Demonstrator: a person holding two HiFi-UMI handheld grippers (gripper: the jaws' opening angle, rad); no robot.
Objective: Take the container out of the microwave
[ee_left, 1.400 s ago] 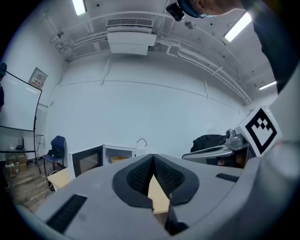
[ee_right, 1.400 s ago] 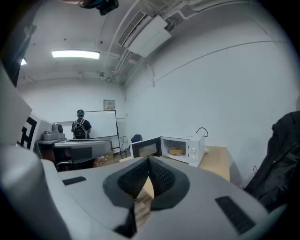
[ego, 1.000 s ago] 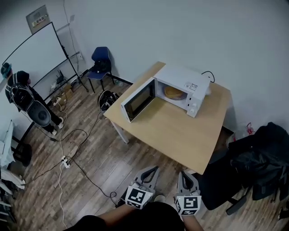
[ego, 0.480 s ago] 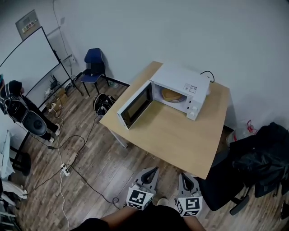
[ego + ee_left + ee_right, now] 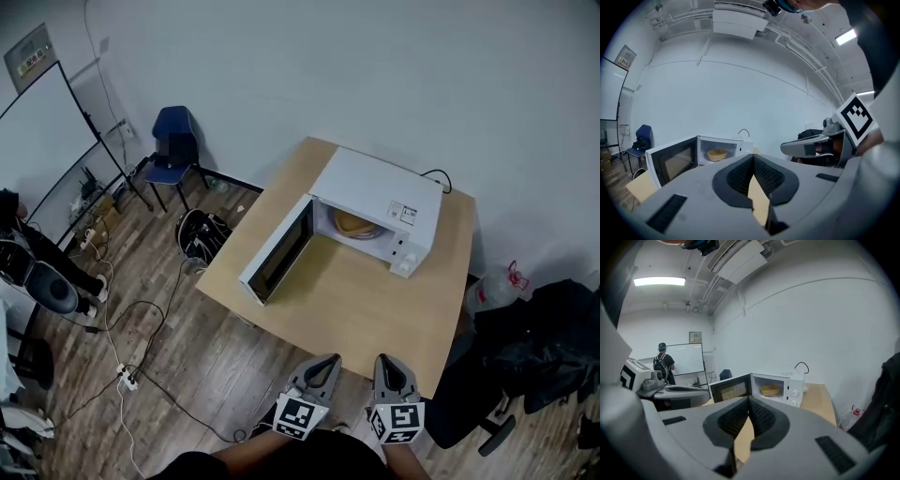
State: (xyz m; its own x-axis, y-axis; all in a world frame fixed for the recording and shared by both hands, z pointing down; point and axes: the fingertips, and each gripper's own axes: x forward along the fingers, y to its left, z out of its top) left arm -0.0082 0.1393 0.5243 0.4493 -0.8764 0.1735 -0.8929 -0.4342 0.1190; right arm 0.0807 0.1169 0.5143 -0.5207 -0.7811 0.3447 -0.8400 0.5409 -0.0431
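A white microwave (image 5: 375, 202) stands on the wooden table (image 5: 375, 300) with its door (image 5: 277, 251) swung wide open to the left. Inside sits a shallow yellow container (image 5: 354, 223), seen too in the left gripper view (image 5: 716, 154) and the right gripper view (image 5: 769, 390). My left gripper (image 5: 326, 366) and right gripper (image 5: 389, 364) hover side by side at the table's near edge, well short of the microwave. Both are shut with nothing between their jaws.
A blue chair (image 5: 173, 141), a whiteboard (image 5: 37, 141) and a black bag (image 5: 202, 234) stand left of the table. Cables (image 5: 131, 328) trail over the wood floor. A black office chair with dark clothing (image 5: 534, 347) is at the right. A person (image 5: 662, 364) stands by the whiteboard.
Both grippers have come forward to the table's near edge. The microwave and table now lie closer and more central in the head view.
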